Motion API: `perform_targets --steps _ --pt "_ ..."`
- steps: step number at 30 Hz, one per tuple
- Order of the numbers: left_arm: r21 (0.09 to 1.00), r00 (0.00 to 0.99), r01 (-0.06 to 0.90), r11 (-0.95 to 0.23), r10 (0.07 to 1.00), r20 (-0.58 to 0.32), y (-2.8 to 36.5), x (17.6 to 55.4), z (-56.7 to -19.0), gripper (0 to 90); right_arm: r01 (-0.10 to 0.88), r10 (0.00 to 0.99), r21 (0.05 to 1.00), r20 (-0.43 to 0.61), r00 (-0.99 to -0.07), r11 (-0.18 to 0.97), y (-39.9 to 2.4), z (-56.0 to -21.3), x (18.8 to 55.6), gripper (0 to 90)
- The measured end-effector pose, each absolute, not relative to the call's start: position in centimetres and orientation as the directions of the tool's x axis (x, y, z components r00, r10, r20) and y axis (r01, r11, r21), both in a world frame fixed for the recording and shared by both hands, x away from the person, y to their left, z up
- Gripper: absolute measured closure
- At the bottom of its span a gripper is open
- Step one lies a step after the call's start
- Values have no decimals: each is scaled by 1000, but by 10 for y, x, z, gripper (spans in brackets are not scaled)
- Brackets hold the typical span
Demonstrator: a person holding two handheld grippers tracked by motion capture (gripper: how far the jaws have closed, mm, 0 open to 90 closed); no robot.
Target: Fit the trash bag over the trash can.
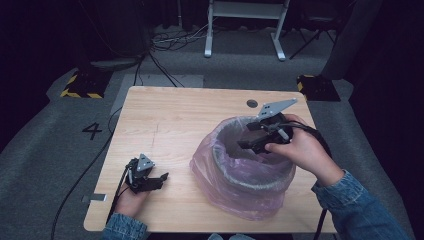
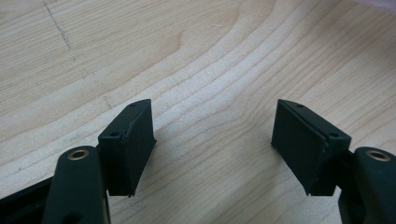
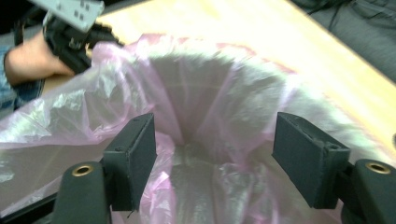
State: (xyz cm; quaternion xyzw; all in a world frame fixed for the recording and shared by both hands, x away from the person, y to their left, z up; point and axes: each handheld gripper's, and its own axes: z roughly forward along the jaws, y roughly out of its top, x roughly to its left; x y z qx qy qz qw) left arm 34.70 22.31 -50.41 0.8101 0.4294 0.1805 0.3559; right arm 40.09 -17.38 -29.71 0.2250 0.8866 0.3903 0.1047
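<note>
A round bin (image 1: 252,176) lined with a thin pink plastic bag (image 1: 217,182) stands on the right half of the wooden table (image 1: 175,125). My right gripper (image 1: 249,135) hovers over the bin's far right rim, pointing down into its mouth. In the right gripper view the right gripper (image 3: 215,144) is open, with nothing between the jaws, and below them is the bag's (image 3: 196,107) crumpled inside. My left gripper (image 1: 158,181) lies low over the table's front left, open and empty. The left gripper view has only bare wood (image 2: 210,70) between the spread jaws of the left gripper (image 2: 212,140).
A dark cable hole (image 1: 252,103) sits near the table's far edge, just behind the bin. Cables trail off the table's left front and across the grey floor. A white frame (image 1: 245,25) and yellow-black blocks (image 1: 82,86) stand beyond the table. The other hand's gripper (image 3: 74,35) lies past the bag.
</note>
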Motion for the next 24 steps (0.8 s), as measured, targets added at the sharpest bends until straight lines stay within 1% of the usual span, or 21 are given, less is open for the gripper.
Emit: perform_targets --steps 8,13,24 --pt "731 567 566 -381 824 -11 223 349 -504 288 342 593 795 -28 -804 501 -213 -284 394 303" --pt "728 608 547 -414 794 -5 227 353 -504 272 353 631 807 -30 -775 472 -237 -281 388 302" --pt "728 622 539 -422 783 -7 229 353 -504 267 387 712 820 -35 -701 422 -290 -278 370 297"
